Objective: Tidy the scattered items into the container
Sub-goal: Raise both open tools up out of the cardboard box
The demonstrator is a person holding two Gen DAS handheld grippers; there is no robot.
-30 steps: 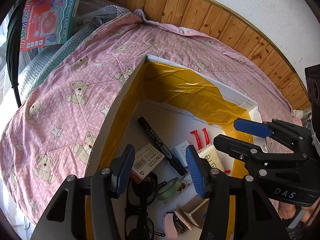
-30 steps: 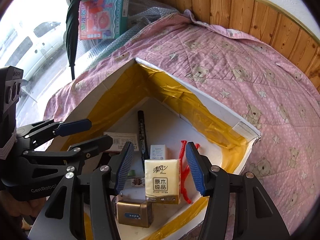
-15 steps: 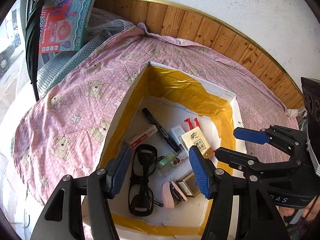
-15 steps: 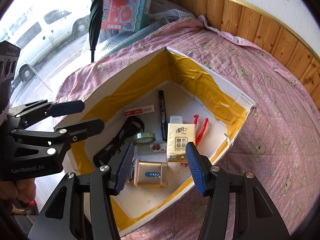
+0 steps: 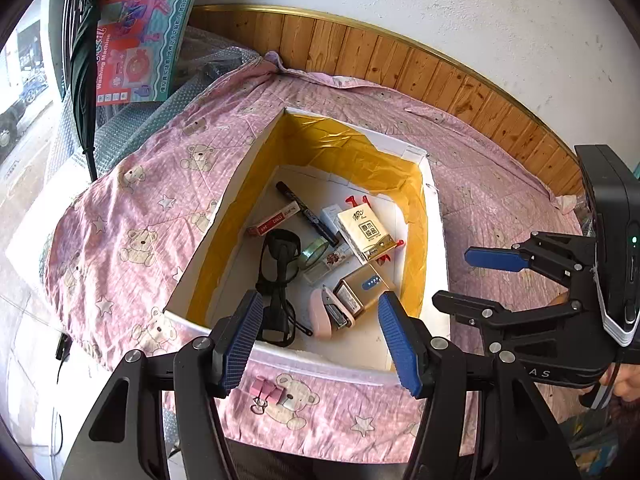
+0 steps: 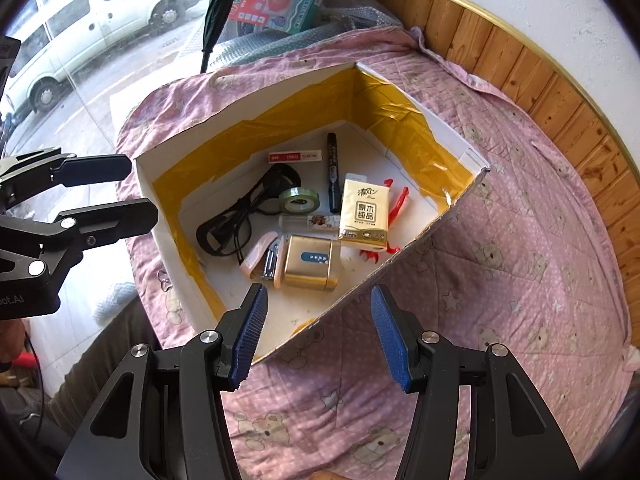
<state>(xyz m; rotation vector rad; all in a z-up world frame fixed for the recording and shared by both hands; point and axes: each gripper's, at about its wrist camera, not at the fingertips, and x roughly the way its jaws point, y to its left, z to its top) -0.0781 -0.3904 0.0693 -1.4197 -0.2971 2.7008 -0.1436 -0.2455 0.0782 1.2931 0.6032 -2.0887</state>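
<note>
Left hand-held gripper (image 5: 320, 340): blue-padded jaws spread wide, nothing between them, held above the near rim of the white foam box lined with yellow tape (image 5: 434, 216). Right hand-held gripper (image 6: 316, 334): likewise wide open and empty, over the box's near corner.

Box on the pink bear-print quilt (image 5: 132, 216) already holds black-framed glasses (image 5: 280, 280), a gold rectangular power bank (image 5: 360, 292), a yellow tissue pack (image 5: 364, 230), a black marker pen (image 5: 308, 214) and other small pieces.

One item remains outside: a pink metal binder clip (image 5: 266, 390) on the quilt, just beside the near box wall, directly below the left gripper's left finger.

Risk (judgement): the clip is small and low on soft fabric, so closing jaws could pinch quilt along with it, or slip off the wire handles and flick it away.
</note>
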